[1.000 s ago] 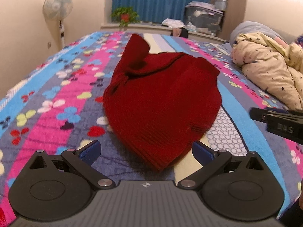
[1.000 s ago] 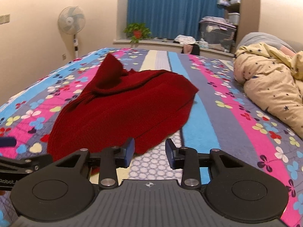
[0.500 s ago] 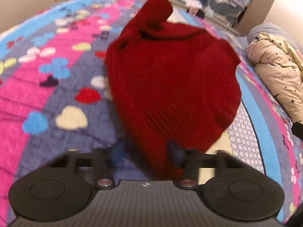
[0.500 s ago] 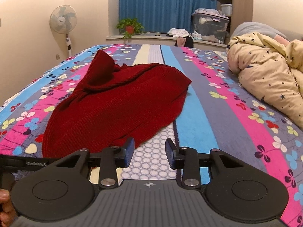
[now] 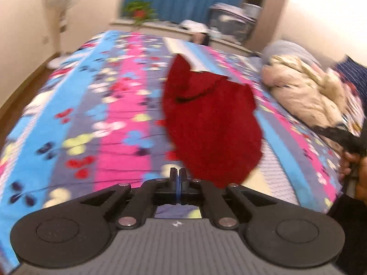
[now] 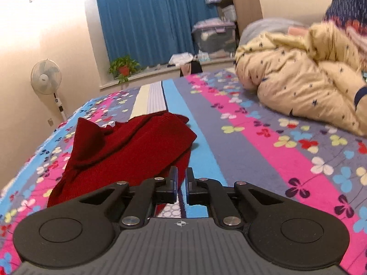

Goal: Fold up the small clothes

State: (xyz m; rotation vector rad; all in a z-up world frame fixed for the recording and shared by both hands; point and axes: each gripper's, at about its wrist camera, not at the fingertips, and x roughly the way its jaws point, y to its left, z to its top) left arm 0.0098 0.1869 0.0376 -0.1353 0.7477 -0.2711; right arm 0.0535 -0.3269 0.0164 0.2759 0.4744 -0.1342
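Observation:
A dark red knitted garment lies crumpled on the flowered bedspread, one corner sticking up at its far end. My left gripper is shut and empty, just left of the garment's near edge; this view is blurred. In the right wrist view the garment lies ahead and to the left. My right gripper is nearly closed with a narrow gap, at the garment's near right edge; whether it holds cloth I cannot tell. The right gripper also shows at the right edge of the left view.
A cream star-printed quilt is bunched on the right side of the bed. A standing fan is by the left wall. A potted plant and storage boxes stand at the window ledge beyond the bed.
Both grippers have closed: the left from wide open to shut, the right to a narrow gap. The left pulled back and lifted; the right dropped low by the garment's right edge.

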